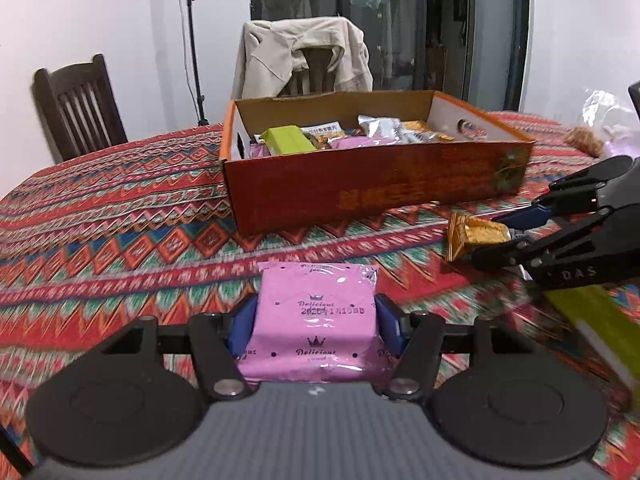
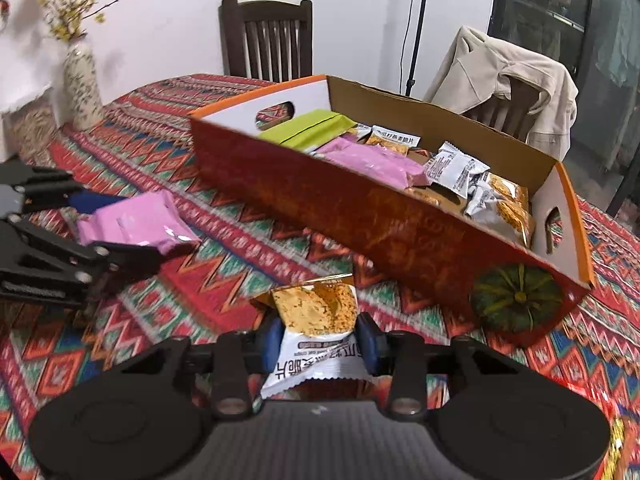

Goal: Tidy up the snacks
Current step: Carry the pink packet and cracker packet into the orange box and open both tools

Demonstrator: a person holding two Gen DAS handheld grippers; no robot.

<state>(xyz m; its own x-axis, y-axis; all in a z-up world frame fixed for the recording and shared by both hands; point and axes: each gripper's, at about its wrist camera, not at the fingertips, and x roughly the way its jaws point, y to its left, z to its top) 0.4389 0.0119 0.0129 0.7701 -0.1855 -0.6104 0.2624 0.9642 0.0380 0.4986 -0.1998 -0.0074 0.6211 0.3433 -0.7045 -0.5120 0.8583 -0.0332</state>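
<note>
on patterned tablecloth (image 1: 120, 208), cardboard box (image 1: 360, 196), dark chair (image 1: 76, 108) behind

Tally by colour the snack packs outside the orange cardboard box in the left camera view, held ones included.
Pink plastic packet: 1
Gold foil packet: 1
Yellow-green pack, blurred at the right edge: 1
Total: 3

Pink snack pack (image 1: 318, 320), gold-and-white crisp packet (image 2: 316, 332), open snack-filled box (image 1: 372, 192)

Right claw (image 2: 320, 338) around gold-and-white snack packet (image 2: 316, 320), beside orange box (image 2: 360, 216).
</note>
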